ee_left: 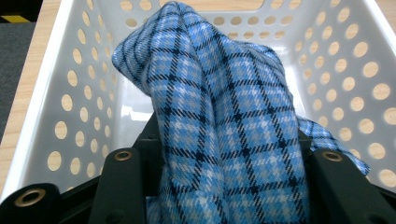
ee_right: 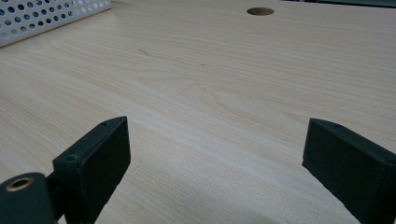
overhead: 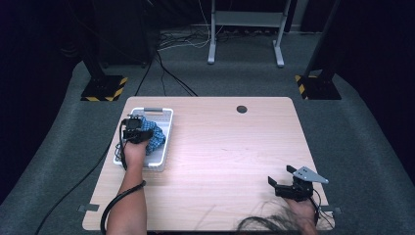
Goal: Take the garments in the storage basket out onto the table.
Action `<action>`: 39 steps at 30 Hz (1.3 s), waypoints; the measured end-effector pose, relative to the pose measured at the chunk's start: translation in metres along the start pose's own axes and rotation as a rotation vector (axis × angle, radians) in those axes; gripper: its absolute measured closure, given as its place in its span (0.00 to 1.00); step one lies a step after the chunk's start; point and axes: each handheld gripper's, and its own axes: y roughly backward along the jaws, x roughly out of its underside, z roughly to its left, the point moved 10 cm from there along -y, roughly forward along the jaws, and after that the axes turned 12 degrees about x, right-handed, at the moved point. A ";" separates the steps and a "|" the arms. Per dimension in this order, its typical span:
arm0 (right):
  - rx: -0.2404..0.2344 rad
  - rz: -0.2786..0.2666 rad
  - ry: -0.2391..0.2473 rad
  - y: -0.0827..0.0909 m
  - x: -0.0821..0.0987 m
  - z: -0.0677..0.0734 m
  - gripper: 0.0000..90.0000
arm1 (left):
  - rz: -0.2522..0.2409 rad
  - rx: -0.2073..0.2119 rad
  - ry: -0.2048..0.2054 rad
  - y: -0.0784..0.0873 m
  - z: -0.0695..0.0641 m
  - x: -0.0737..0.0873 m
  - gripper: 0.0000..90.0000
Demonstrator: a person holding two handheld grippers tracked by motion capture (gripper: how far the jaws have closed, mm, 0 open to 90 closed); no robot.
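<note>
Gripping a bunched blue plaid cloth (ee_left: 224, 121), the left gripper (overhead: 137, 131) hangs over the white perforated basket (overhead: 166, 142) at the table's (overhead: 230, 166) left side. In the left gripper view the cloth rises in a tall fold between the two black jaws, which press against it from both sides, so the tongs are clenched on the fabric. Most of the cloth sits within the basket's (ee_left: 60, 93) walls, with a loose tail draping toward the right wall. Whether its lower end touches the basket floor cannot be told, since the fold hides it.

The right gripper (overhead: 288, 183) rests low near the table's front right corner, well apart from the basket. Its own view shows both jaws spread wide with only bare wood (ee_right: 224, 93) between them, so it is released and holds nothing. A corner of the basket (ee_right: 46, 16) and a round hole (ee_right: 260, 10) in the tabletop lie far ahead of it.

Judging by the grasp, the step in hand is moving the cloth at the basket, either lifting it out or setting it in; the pictures alone do not settle which. If lifting, the next move calls for a straight rise high enough that the trailing tail clears the rim without dragging the light basket along. If placing, it calls for lowering and then parting the jaws.
</note>
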 end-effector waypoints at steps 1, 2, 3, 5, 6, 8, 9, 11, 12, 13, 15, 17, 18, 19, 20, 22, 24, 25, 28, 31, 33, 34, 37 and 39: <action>0.000 0.000 0.000 0.000 0.000 0.000 0.07 | -0.001 0.002 0.001 0.001 0.000 0.000 0.56; 0.000 0.000 0.000 0.000 0.000 0.000 0.07 | -0.004 0.005 0.004 0.001 0.000 -0.001 0.56; -0.001 0.000 0.000 0.000 0.000 0.000 0.07 | -0.006 0.007 0.006 0.002 0.000 -0.001 0.57; -0.001 -0.001 0.000 0.000 0.000 0.000 0.07 | -0.014 0.007 0.008 0.004 0.000 -0.002 0.57; -0.001 -0.001 -0.001 0.000 0.000 0.000 0.07 | -0.017 0.007 0.006 0.005 0.000 -0.003 0.57; -0.001 -0.001 -0.001 0.000 0.000 0.000 0.07 | -0.031 0.010 0.006 0.007 0.000 -0.005 0.57; -0.001 -0.001 -0.001 0.000 0.000 0.000 0.07 | -0.039 0.011 0.006 0.009 0.000 -0.006 0.57; -0.001 0.000 -0.001 0.000 0.000 0.000 0.07 | -0.053 0.008 -0.001 0.012 0.000 -0.009 0.57; -0.001 0.000 -0.001 0.000 0.000 0.000 0.07 | -0.061 0.008 -0.001 0.013 -0.001 -0.010 0.57; -0.001 0.000 -0.002 0.000 0.000 0.000 0.07 | -0.064 0.009 -0.006 0.015 -0.001 -0.011 0.57; -0.001 0.000 -0.003 0.000 0.000 0.000 0.07 | -0.079 0.009 -0.018 0.020 -0.004 -0.017 0.57; -0.001 0.000 -0.003 0.000 0.000 0.000 0.07 | -0.089 0.010 -0.027 0.024 -0.005 -0.020 0.57; -0.001 -0.001 -0.004 0.000 0.000 0.000 0.07 | -0.093 0.011 -0.030 0.026 -0.006 -0.022 0.57; -0.001 -0.001 -0.004 0.000 0.000 -0.001 0.07 | -0.100 0.011 -0.033 0.028 -0.007 -0.024 0.57; -0.001 -0.001 -0.004 0.000 0.000 -0.001 0.07 | -0.108 0.011 -0.035 0.031 -0.008 -0.026 0.57; -0.001 -0.001 -0.004 0.000 0.000 -0.001 0.07 | -0.113 0.013 -0.037 0.033 -0.009 -0.027 0.57; -0.001 -0.001 -0.004 0.000 0.000 -0.001 0.07 | -0.126 0.013 -0.045 0.038 -0.011 -0.031 0.57; -0.001 -0.001 -0.004 0.000 0.000 -0.001 0.07 | -0.139 0.014 -0.048 0.043 -0.013 -0.035 0.57; -0.001 -0.001 -0.004 0.000 0.000 -0.001 0.07 | -0.152 0.015 -0.049 0.047 -0.015 -0.038 0.57; -0.001 -0.002 -0.004 0.000 0.000 -0.001 0.07 | -0.168 0.018 -0.054 0.054 -0.018 -0.043 0.57; -0.001 -0.002 -0.005 0.000 0.000 -0.001 0.07 | -0.179 0.016 -0.060 0.058 -0.020 -0.047 0.57; -0.002 -0.002 -0.004 0.000 0.000 -0.001 0.07 | -0.185 0.015 -0.061 0.061 -0.021 -0.049 0.57; -0.002 -0.003 -0.005 0.000 0.000 -0.001 0.07 | -0.215 0.015 -0.066 0.069 -0.023 -0.055 0.57; -0.002 -0.002 -0.006 0.000 0.000 -0.001 0.07 | -0.234 0.015 -0.071 0.076 -0.025 -0.059 0.57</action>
